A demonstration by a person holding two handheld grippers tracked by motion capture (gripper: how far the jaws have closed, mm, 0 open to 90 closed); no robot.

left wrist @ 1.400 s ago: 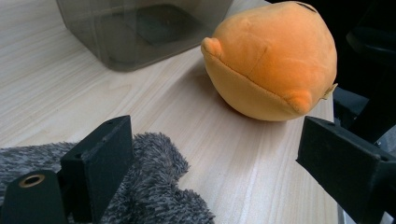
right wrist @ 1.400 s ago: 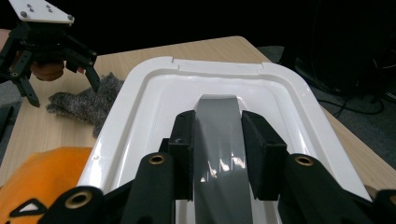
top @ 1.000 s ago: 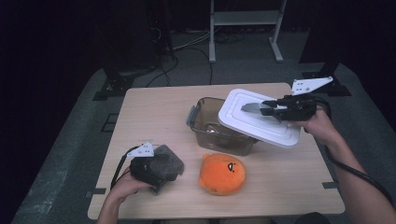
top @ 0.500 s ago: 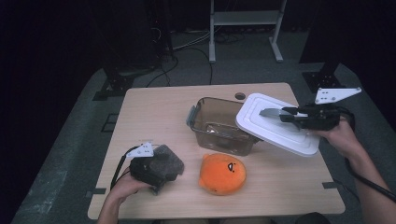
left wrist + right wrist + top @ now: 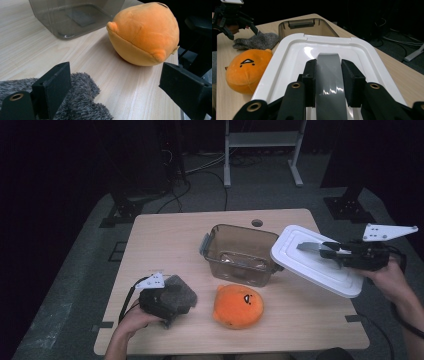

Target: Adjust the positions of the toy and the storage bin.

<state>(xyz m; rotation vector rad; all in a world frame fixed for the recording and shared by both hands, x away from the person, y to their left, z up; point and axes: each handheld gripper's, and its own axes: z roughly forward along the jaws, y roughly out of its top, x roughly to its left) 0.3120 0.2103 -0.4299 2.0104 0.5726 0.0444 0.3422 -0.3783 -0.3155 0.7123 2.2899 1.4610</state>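
A white lid [image 5: 310, 266] hangs tilted over the table's right side, beside a clear smoky container [image 5: 242, 254] that stands without it. My right gripper [image 5: 326, 251] is shut on the lid's grey handle strip [image 5: 328, 75], its pads pressed to both sides. The lid [image 5: 294, 50] spreads out below the jaws. My left gripper [image 5: 172, 302] rests at the front left, jaws wide open [image 5: 120, 82]. One of its jaws lies on a grey fuzzy cloth [image 5: 82, 100]. An orange plush [image 5: 237, 305] sits just right of it, untouched.
The wooden table [image 5: 165, 245] has a small round hole [image 5: 257, 223] near its far edge. The container [image 5: 307, 25] has nothing inside. Dark floor, cables and a white stand [image 5: 262, 145] lie beyond the table.
My right gripper has carried the lid to the right, off the container's top and out past its right side. The left gripper, cloth and plush have kept still.
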